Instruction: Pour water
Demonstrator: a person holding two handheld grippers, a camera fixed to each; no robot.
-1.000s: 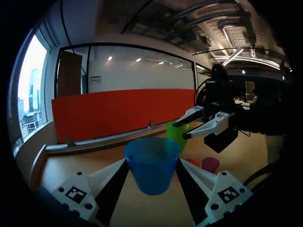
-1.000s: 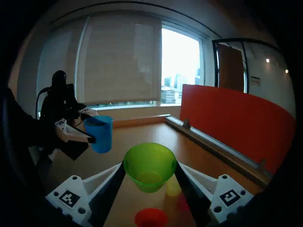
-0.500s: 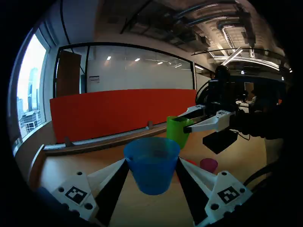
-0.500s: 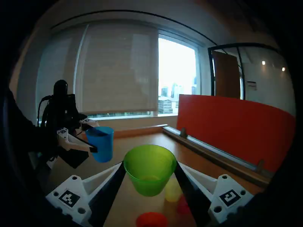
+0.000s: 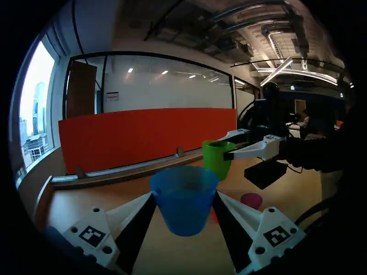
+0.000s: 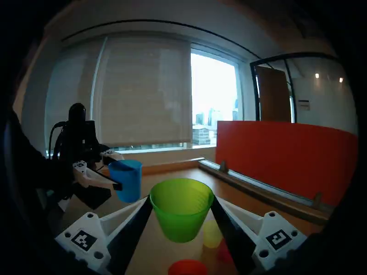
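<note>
A: Who holds what?
B: Left tongs (image 5: 183, 196) clamp the blue cup (image 5: 184, 206); right tongs (image 6: 182, 201) clamp the green cup (image 6: 181, 211), both upright above the counter (image 5: 91, 201).
A: Water inside?
B: Possibly; too dim to tell.

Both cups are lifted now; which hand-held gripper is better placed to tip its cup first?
Probably left. The left hand-held gripper grips the blue cup upright, and a sheen inside suggests water. The green cup in the right hand-held gripper shows no water, so it seems the receiver.
</note>
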